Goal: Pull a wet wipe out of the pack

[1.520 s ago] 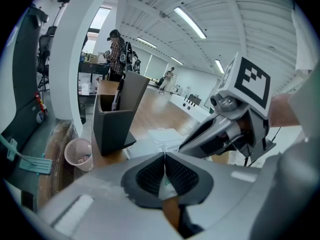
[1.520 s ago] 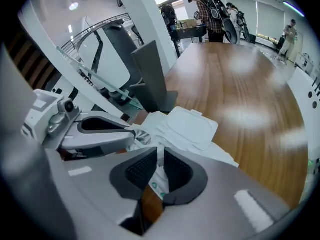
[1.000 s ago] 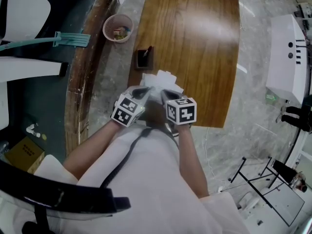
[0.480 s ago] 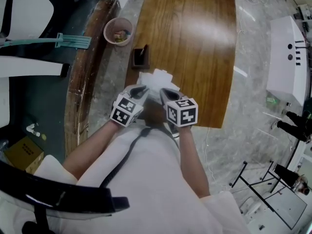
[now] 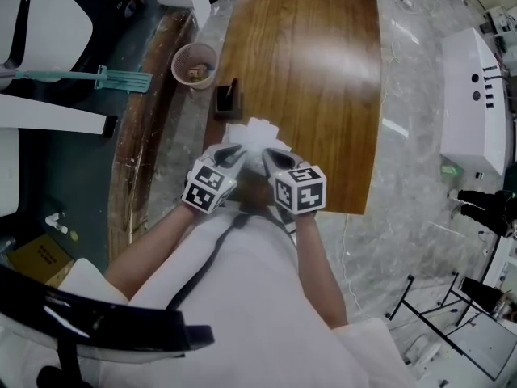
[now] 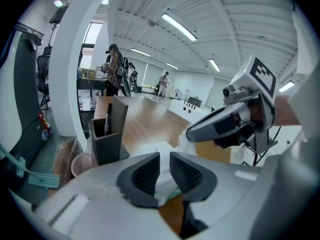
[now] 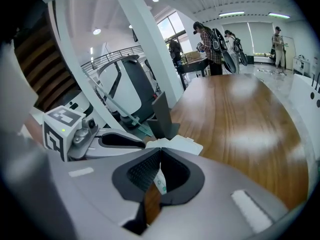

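Observation:
The white wet wipe pack (image 5: 254, 134) sits at the near left part of the wooden table (image 5: 323, 71), with both grippers at its near side. My left gripper (image 5: 232, 153) is open: its jaws have just been opening, and the pads (image 6: 146, 173) stand apart with the pack's white film (image 6: 165, 186) showing in the gap. My right gripper (image 5: 270, 158) is shut on the pack's edge, a white strip with green print (image 7: 159, 181) pinched between its pads. In the right gripper view the pack's top (image 7: 176, 144) lies just beyond the jaws.
A dark pen holder (image 5: 227, 99) stands on the table just behind the pack. A pink waste basket (image 5: 195, 61) sits on the floor to the left. A white cabinet (image 5: 472, 95) stands at the right. People stand far off beyond the table (image 6: 114, 69).
The left gripper's jaws have parted from shut. Both grippers have risen slightly at the pack. The head view has shifted a little.

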Tool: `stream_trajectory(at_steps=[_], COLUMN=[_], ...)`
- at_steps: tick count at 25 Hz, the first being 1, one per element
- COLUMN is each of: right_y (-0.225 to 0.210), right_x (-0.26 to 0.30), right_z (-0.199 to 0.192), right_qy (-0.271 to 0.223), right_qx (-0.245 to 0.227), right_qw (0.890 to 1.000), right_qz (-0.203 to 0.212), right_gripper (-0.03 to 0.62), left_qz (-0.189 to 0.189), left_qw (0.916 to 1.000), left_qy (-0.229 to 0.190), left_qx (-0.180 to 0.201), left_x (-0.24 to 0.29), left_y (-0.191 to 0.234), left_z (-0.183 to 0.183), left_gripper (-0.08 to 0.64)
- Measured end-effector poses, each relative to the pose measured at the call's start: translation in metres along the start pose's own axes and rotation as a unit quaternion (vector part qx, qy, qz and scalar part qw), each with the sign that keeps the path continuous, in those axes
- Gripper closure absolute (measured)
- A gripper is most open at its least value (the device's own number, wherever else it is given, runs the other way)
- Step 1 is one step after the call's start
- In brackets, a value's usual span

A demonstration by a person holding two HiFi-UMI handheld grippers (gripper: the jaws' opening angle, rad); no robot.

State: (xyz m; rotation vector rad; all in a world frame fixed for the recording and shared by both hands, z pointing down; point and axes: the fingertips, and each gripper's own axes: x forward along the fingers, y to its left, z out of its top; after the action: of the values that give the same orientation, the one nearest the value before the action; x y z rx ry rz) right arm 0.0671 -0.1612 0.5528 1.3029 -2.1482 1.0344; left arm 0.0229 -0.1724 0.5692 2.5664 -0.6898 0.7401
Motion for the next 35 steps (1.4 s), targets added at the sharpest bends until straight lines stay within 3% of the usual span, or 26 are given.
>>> stream_trajectory(at_steps=[20,35], right_y=[0.011,0.028], right_x=[-0.066,-0.119], right_z=[0.051,0.096], right_qy=[-0.096,-0.208], right_qx=[-0.026,-0.068], right_qw=[0.995,0.976], right_qz=[0.013,0.014], right_gripper=[0.58,0.58], left_qz=[0.006,-0.005], left_qw=[0.9991,0.9903], left_qy=[-0.039,-0.131], left_qx=[0.013,0.046], left_x=[-0.02,-0.052], left_y=[-0.02,-0.036], left_z=[0.047,0.126], left_gripper=[0.489,0.529])
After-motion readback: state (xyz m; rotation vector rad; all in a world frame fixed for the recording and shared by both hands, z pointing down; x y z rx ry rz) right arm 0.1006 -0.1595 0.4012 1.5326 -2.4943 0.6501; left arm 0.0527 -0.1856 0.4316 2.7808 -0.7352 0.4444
